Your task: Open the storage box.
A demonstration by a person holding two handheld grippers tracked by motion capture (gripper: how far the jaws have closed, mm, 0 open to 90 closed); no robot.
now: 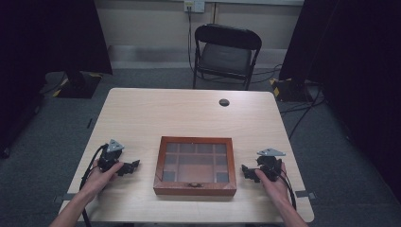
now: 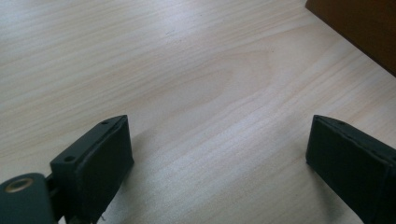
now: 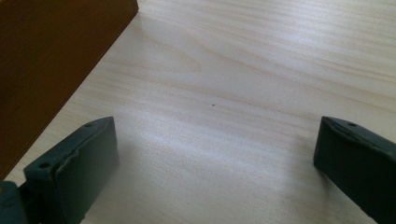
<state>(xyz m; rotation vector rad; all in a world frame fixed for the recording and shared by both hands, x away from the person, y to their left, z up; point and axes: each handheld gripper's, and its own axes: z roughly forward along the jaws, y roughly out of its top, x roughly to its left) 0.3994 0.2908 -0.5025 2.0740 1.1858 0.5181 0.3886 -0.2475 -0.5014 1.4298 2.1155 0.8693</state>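
A wooden box (image 1: 195, 166) with a glass lid sat shut on the near middle of the light wood table (image 1: 156, 113), its small metal clasp facing the person. Through the lid, dividers split the inside into compartments. The left gripper (image 1: 131, 166) rested on the table just left of the box, held by the left hand (image 1: 100, 176), jaws spread wide apart with nothing between them. In the left gripper view, only bare tabletop lay between the jaws, and a corner of the box showed at the upper right. The right gripper (image 1: 247, 171) lay just right of the box in the right hand (image 1: 275, 178), jaws likewise wide apart and empty. A black folding chair (image 1: 226, 53) stood beyond the far edge
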